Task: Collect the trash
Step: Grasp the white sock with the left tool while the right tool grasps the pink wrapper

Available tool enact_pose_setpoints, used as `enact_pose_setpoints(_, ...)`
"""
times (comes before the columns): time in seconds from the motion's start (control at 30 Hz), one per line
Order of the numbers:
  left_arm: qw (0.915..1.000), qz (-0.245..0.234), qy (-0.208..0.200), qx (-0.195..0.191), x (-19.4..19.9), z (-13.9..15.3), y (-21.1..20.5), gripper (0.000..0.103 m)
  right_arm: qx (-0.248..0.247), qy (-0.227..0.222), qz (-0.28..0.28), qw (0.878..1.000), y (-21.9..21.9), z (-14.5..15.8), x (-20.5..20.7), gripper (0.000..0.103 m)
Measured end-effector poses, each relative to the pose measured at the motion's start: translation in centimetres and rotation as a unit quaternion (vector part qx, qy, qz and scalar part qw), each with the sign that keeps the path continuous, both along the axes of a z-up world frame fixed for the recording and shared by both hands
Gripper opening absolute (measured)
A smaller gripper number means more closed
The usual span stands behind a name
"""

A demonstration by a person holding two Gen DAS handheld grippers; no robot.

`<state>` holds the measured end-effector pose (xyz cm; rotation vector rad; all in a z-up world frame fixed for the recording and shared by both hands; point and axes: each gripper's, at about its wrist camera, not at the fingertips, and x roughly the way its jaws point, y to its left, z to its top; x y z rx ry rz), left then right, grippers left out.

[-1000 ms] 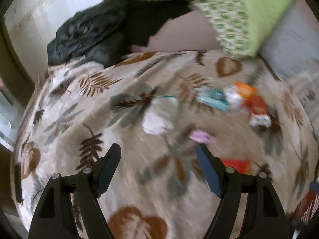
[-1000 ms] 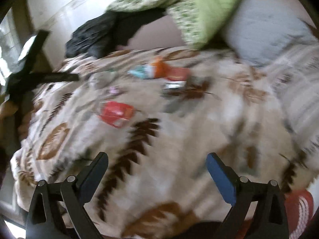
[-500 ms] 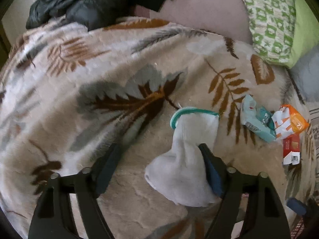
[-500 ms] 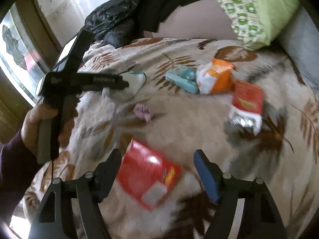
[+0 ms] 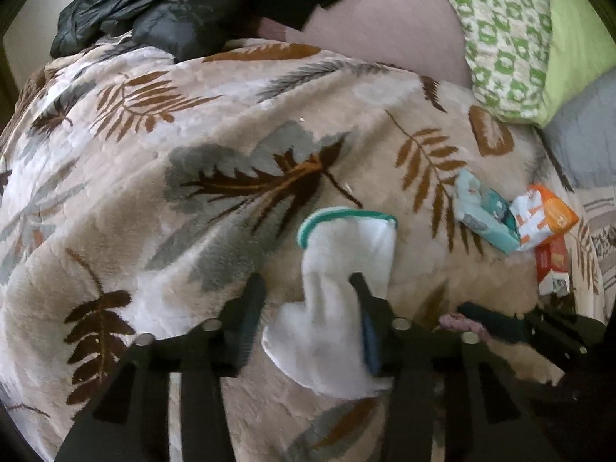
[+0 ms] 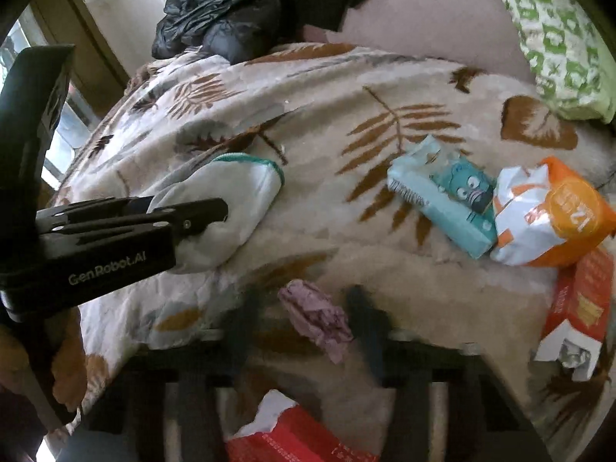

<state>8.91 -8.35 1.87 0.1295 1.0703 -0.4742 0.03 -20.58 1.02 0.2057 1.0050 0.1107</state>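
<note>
A white sock (image 5: 338,269) with a teal cuff lies on the leaf-patterned blanket (image 5: 192,200). My left gripper (image 5: 308,308) is down over it with the jaws closing. The sock is between them, the right finger against it and the left finger just clear. From the right wrist view the left gripper (image 6: 208,211) lies across the sock (image 6: 238,196). My right gripper (image 6: 304,319) is blurred, with its fingers on either side of a pink crumpled wad (image 6: 315,315) and closed in on it. A teal tissue pack (image 6: 442,200), an orange-and-white bag (image 6: 554,215), a red-orange carton (image 6: 577,308) and a red packet (image 6: 292,439) lie nearby.
A black jacket (image 5: 154,11) is heaped at the far end of the bed. A green patterned pillow (image 5: 512,38) and a grey pillow (image 5: 585,146) lie at the far right. A person's hand (image 6: 65,365) holds the left gripper, with a window (image 6: 57,134) beyond it.
My left gripper came down onto the sock and its jaws narrowed around it. My right gripper moved forward past the red packet to the pink wad and its jaws closed in.
</note>
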Motion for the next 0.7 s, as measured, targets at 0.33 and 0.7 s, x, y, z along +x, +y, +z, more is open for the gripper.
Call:
enact_pose_setpoints(0.33,0.9994,-0.007,-0.018,0.028,-1.3,0.1,-2.1,0.021,0.02,-0.025,-0.035,0.999,-1.7,2.7,-4.3,0.031)
enact_pose_setpoints(0.7,0.9976,0.02,-0.058,0.032,-9.1,6.1,2.0,0.019,0.045,-0.047,-0.082,0.995,-4.0,6.0,-12.5,0.031)
